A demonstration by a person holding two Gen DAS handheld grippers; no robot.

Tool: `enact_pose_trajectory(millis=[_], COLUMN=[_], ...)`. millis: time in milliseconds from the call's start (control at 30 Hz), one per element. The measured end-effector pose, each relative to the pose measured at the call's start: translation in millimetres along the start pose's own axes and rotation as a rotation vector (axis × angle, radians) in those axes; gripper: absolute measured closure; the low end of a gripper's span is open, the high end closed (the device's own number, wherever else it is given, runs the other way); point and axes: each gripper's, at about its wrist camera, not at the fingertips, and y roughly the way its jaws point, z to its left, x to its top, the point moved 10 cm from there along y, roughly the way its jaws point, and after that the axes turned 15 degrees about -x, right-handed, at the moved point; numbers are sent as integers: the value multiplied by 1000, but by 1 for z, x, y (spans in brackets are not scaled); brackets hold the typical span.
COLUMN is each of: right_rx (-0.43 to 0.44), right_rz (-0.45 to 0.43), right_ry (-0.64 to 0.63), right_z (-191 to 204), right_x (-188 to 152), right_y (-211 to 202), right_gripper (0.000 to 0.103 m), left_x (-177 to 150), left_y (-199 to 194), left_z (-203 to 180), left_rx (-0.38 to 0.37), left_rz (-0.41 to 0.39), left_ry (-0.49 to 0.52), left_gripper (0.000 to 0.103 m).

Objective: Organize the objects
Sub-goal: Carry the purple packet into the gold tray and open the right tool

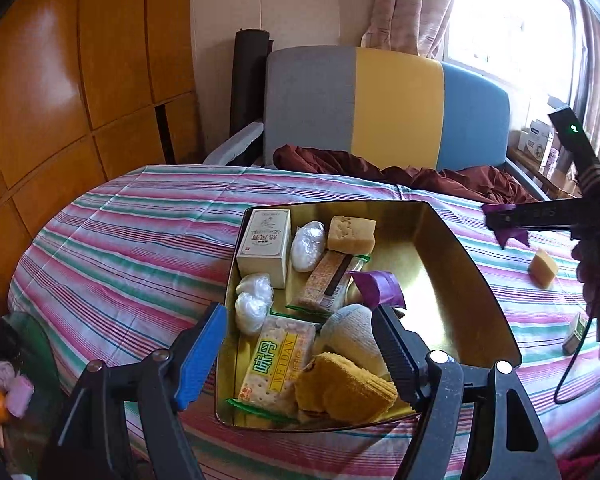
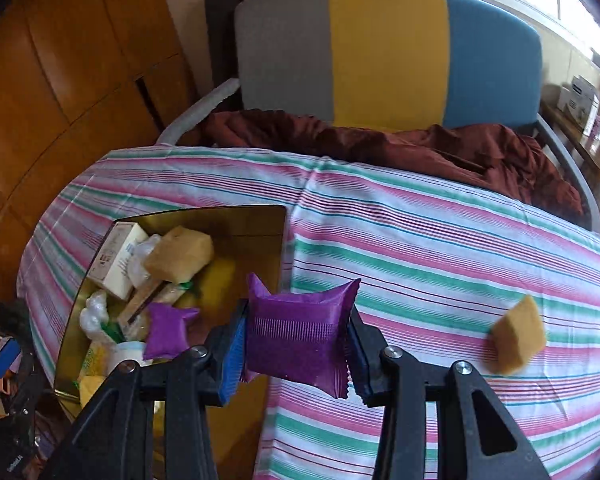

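A gold metal tin (image 1: 452,248) sits on the striped tablecloth and holds a white box (image 1: 265,246), wrapped snacks, a cracker pack (image 1: 278,364), a yellow cake piece (image 1: 350,233) and a purple packet (image 1: 376,288). My left gripper (image 1: 300,354) is open over the tin's near end, empty. My right gripper (image 2: 298,350) is shut on a purple packet (image 2: 296,340), held above the cloth just right of the tin (image 2: 260,220). The right gripper shows in the left wrist view (image 1: 508,222) at the right. A yellow cake piece (image 2: 518,338) lies on the cloth to the right.
A grey, yellow and blue chair (image 1: 388,108) with a maroon cloth (image 1: 420,176) stands behind the table. A wooden wardrobe (image 1: 60,80) is at left. A small box (image 1: 576,332) lies near the table's right edge. Clutter sits below the table's left side (image 1: 4,384).
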Motion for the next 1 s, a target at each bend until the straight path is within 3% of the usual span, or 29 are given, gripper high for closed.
enact_pose_trajectory(millis=[200, 433, 767, 1000], right_rx=[28, 0, -25, -1], right_rz=[35, 102, 152, 145], right_ry=[-75, -111, -152, -132], right_z=[54, 86, 106, 107], right_x=[7, 6, -4, -6], right_y=[22, 61, 86, 79], right_gripper=[59, 59, 56, 52], left_x=[-2, -4, -8, -9], left_y=[-1, -1, 3, 1], left_z=[14, 27, 37, 39], left_rx=[7, 11, 12, 20], left_rz=[-2, -3, 5, 3], left_ry=[-22, -50, -77, -83], left_gripper=[28, 28, 28, 28])
